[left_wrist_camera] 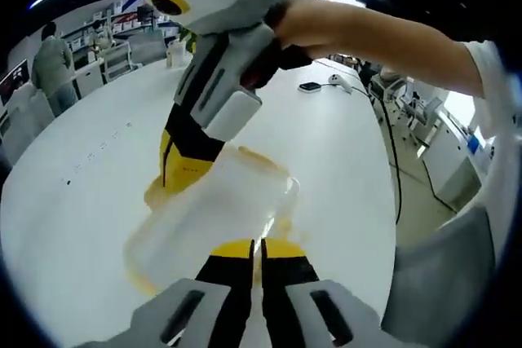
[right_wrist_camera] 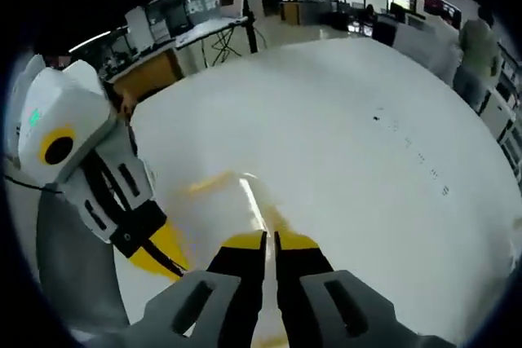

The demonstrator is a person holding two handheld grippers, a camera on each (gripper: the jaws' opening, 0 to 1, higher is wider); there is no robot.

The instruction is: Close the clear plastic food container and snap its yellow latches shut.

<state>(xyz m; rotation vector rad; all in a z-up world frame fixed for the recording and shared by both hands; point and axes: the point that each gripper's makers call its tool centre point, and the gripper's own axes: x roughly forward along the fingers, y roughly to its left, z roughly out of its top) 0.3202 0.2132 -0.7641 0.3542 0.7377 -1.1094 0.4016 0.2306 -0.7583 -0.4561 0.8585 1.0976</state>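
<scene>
Left gripper view. Clear plastic food container (left_wrist_camera: 214,218): on the white table (left_wrist_camera: 90,201), directly ahead of the left gripper (left_wrist_camera: 257,254), touching its tips. Lid appears down; yellow trim shows along the rim. Left gripper: jaws nearly together, a thin slit between them, yellow tips pressed at the near edge of the container, seemingly on a yellow latch (left_wrist_camera: 245,248); whether anything is pinched cannot be told. Right gripper (left_wrist_camera: 183,173): enters from above, held by a hand (left_wrist_camera: 314,26), tips at the container's far side.

Right gripper view. Right gripper (right_wrist_camera: 269,242): jaws likewise almost closed, tips on the blurred container (right_wrist_camera: 232,197). Left gripper (right_wrist_camera: 155,254): at lower left, yellow tips down at the container's opposite edge.

Judgement: the grippers flank the container from opposite sides, each equally near its own latch; the pressing falls along that line.
</scene>
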